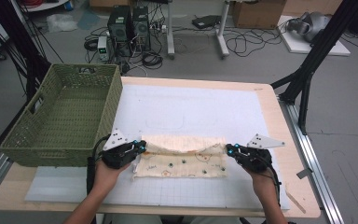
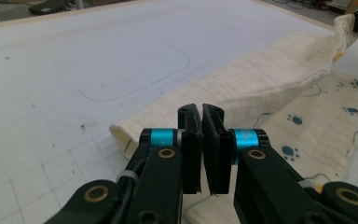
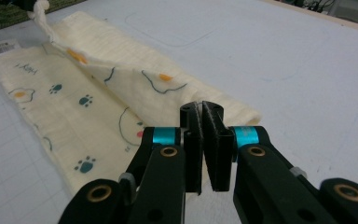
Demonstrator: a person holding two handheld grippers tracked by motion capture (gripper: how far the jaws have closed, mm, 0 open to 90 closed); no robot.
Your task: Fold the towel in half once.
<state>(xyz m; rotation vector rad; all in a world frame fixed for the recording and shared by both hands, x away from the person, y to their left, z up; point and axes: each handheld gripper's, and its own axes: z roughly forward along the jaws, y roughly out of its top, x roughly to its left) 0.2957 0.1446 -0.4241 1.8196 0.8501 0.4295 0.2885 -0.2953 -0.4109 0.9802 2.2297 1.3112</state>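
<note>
We have a cream printed cloth (image 1: 182, 161) lying low in the centre of the high view, on the white mat (image 1: 191, 107) that covers the counter (image 1: 289, 154). Its long axis runs left to right across the frame, from one hand to the other.

Our left hand-held gripper (image 1: 142, 148) pinches the cloth's far left corner, and our right hand-held gripper (image 1: 229, 149) pinches the far right one; both sets of jaws are closed tight on the fabric. In the left gripper view the cloth (image 2: 279, 79) trails away to the upper right, and in the right gripper view it (image 3: 98, 93) trails to the upper left.

The lifted far edge sags between the two grips, over the flat near half with its paw prints. Each hand is nearest its own end, so we judge the fold must come toward the bottom of the frame, both hands together.

A green woven basket (image 1: 63, 116) stands at the left.
</note>
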